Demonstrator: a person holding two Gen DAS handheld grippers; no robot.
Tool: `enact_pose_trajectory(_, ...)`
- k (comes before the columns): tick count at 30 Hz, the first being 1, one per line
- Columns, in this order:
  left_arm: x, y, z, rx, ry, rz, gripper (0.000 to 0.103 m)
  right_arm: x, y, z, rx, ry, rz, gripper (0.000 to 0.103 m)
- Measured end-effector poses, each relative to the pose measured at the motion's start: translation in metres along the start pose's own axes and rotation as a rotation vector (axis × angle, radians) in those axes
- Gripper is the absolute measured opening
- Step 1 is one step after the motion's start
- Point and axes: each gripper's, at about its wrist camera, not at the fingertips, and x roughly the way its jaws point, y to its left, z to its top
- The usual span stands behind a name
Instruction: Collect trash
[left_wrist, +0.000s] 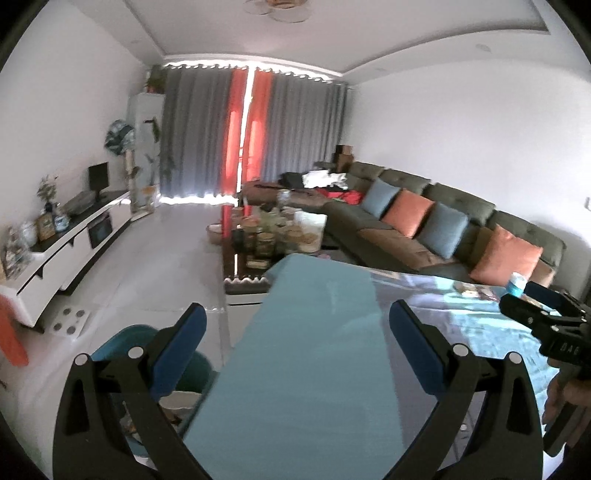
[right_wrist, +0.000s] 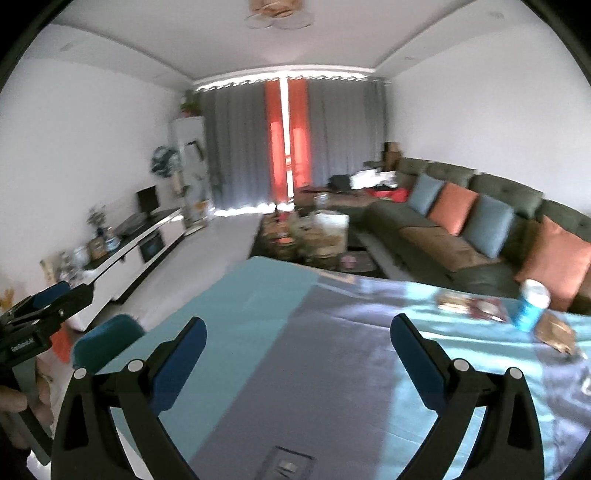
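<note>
On the table's light-blue cloth (right_wrist: 258, 295), far right, stands a blue-and-white cup (right_wrist: 532, 302) with a flat printed wrapper (right_wrist: 469, 303) to its left and a crumpled brown wrapper (right_wrist: 554, 332) in front. My right gripper (right_wrist: 299, 338) is open and empty above the middle of the cloth, well left of that litter. My left gripper (left_wrist: 299, 323) is open and empty over the table's left edge. In the left wrist view the right gripper (left_wrist: 535, 310) shows at the right edge, with the cup (left_wrist: 517, 286) beyond it. The left gripper (right_wrist: 44, 299) appears at the left edge of the right wrist view.
A teal rounded object (left_wrist: 125, 341), bin or chair, sits below the table's left edge with pale stuff inside. Beyond the table are a cluttered coffee table (left_wrist: 273, 232), a dark sofa (right_wrist: 461, 236) with cushions, and a white TV cabinet (left_wrist: 74, 243) on the left wall. A small flat dark item (right_wrist: 288, 463) lies near me.
</note>
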Motion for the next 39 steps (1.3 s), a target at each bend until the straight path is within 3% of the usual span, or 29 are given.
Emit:
enact_pose_trajectory(8, -0.002, -0.056, -0.003, 0.061, -0.009, -0.068, 0.098, -0.041, -0.049, -0.023, 0.072, -0.050, -0.166, 0.096)
enact_pose_trajectory(17, 0.008, -0.081, -0.015, 0.089, -0.010, -0.113, 0.098, -0.074, -0.065, -0.052, 0.100, -0.092, -0.307, 0.096)
enact_pose_trajectory(27, -0.011, -0.092, -0.042, 0.127, -0.052, -0.134, 0.098, -0.105, -0.063, -0.075, 0.132, -0.159, -0.376, 0.096)
enact_pose_trajectory(39, -0.046, -0.081, -0.068, 0.063, -0.106, -0.161, 0.098, -0.131, -0.034, -0.092, 0.065, -0.239, -0.396, 0.096)
